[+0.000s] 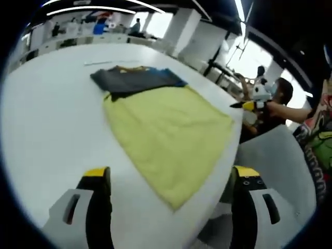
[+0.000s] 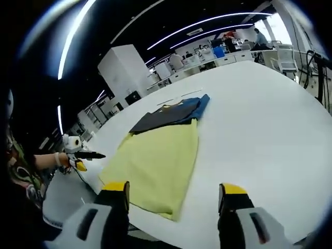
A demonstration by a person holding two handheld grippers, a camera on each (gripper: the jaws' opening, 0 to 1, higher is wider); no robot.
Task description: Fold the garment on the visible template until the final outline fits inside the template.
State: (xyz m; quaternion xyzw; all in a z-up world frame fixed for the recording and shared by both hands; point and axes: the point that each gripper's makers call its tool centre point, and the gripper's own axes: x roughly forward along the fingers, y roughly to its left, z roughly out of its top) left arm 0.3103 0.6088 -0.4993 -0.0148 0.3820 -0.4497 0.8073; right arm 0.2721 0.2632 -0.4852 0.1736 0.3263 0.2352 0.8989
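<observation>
Left gripper view: left hand-held gripper [image 1: 174,179] jaws apart, empty, above white bench [image 1: 46,124]; yellow garment [image 1: 168,132] flat near bench edge, dark garment [image 1: 132,79] touching far end. Right gripper view: right hand-held gripper [image 2: 174,194] likewise apart, empty, w/ yellow garment [image 2: 155,161] ahead-left.

Flat yellow rectangular cloth template [image 1: 168,135] [image 2: 155,161] fills frame centre; dark grey-and-blue folded garment [image 1: 135,79] [image 2: 174,114] lies touching its upper edge.

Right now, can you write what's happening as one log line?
left tool: open, empty | right tool: open, empty | yellow garment: flat on white table | dark garment: beyond it
</observation>
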